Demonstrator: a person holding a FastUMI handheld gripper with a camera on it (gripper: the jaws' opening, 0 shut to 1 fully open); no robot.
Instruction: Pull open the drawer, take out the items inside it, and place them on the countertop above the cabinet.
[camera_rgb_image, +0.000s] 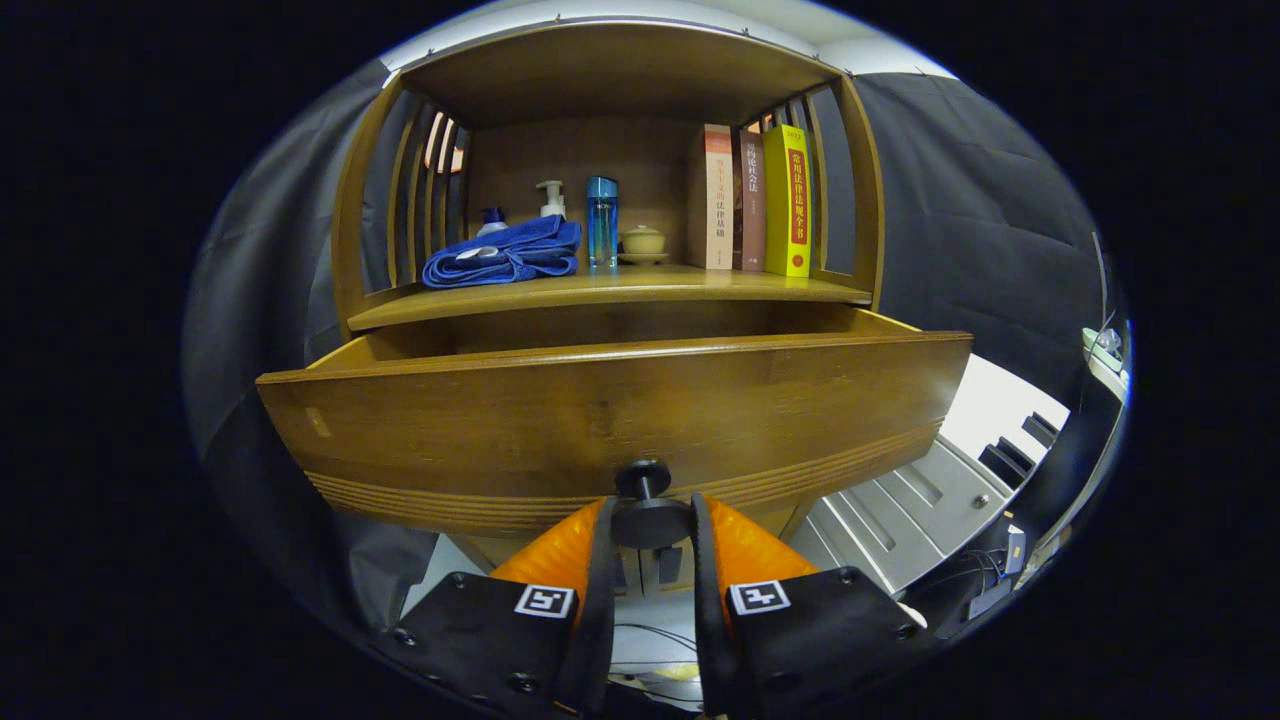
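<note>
While gripper (650, 523) clamps knob (648, 515) | drawer (610, 420) out | countertop (610, 288) holds towel (505, 255)

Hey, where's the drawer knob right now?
In the gripper view, the drawer knob sits low on the centre of the pulled-out drawer front, between the two fingers of the gripper, which close on it.

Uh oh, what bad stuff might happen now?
The gripper is shut on the knob only by the fingertips, so it may slip off. The drawer already sticks far out; pulling more might drop it. The countertop holds a towel, bottles and books, leaving little room.
</note>
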